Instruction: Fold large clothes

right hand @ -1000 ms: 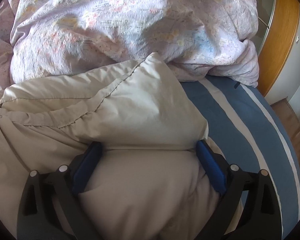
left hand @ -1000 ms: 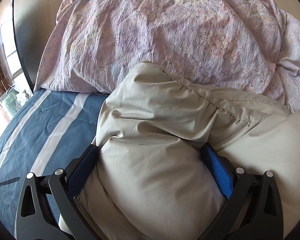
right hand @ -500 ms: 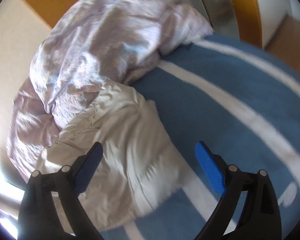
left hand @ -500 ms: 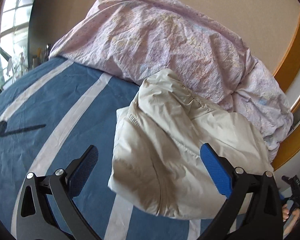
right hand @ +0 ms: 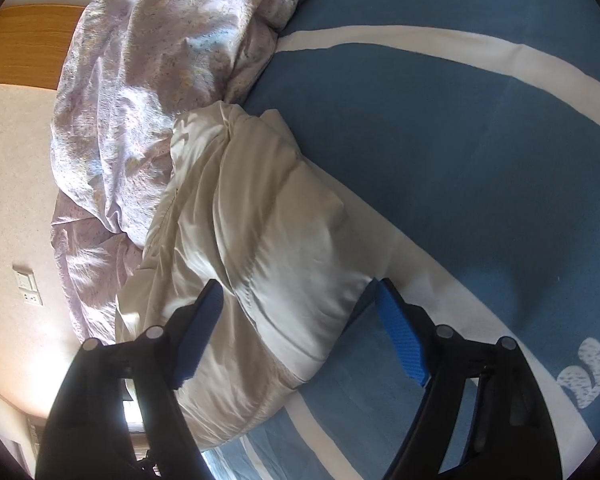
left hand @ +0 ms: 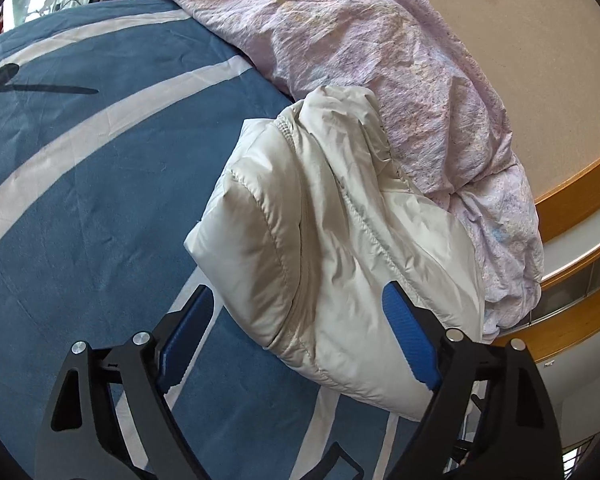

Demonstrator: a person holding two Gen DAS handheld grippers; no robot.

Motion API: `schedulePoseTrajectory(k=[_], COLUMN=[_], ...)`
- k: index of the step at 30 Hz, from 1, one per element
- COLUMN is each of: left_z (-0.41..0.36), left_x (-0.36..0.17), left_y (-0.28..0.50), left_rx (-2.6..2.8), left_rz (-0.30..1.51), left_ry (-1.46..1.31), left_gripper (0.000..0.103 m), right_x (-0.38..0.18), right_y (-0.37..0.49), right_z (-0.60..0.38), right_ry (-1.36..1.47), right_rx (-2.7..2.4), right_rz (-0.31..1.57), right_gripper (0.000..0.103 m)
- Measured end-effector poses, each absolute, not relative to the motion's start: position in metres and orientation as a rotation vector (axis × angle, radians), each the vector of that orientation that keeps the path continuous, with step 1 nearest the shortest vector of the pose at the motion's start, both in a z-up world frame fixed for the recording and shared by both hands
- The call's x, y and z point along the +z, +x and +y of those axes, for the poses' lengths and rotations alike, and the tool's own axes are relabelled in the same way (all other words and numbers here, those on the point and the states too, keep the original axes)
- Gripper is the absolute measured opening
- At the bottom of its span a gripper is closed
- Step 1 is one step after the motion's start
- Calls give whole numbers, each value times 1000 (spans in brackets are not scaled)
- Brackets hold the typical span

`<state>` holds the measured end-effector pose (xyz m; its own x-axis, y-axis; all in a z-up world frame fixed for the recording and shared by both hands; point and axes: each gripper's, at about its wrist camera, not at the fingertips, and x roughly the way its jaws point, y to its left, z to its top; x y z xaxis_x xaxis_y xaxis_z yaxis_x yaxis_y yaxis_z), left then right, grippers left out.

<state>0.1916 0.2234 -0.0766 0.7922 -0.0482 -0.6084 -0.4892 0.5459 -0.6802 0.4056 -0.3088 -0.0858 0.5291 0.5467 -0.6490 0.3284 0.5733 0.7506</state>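
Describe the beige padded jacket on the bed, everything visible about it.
The beige jacket is a puffy, quilted garment of smooth, slightly shiny fabric with stitched seams and a gathered, elastic-looking edge. It lies folded into a compact bundle on the blue, white-striped bedsheet, its far end resting against the crumpled pink duvet. Neither the left gripper nor the right gripper grips it; both are open.

I see a bed covered by a blue sheet (left hand: 100, 184) with wide white stripes. A crumpled pale lilac duvet (left hand: 400, 60) lies heaped along a beige wall (left hand: 540, 60), which carries a white switch plate (right hand: 28, 288) and wooden trim (left hand: 572, 196).
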Motion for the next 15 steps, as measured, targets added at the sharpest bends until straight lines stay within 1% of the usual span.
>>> schedulePoseTrajectory(k=[6,11,12,15], left_z=[224,232,233,232], left_x=[-90,-104,-106,-107], left_y=[197,198,198,199], left_rx=[297,296,297,291], left_rz=[592,560,551,523], left_ry=[-1052,-1139,-1149,-1154], left_gripper=[83,81,76,76], right_x=[-88,-91,-91,-91], right_y=[411,412,412,413], right_z=[-305,-303,-303,-301], right_ry=[1007,1021,1026,1010], right_rx=[178,210,218,231], right_rz=[1028,990,982,966], right_gripper=[70,69,68,66])
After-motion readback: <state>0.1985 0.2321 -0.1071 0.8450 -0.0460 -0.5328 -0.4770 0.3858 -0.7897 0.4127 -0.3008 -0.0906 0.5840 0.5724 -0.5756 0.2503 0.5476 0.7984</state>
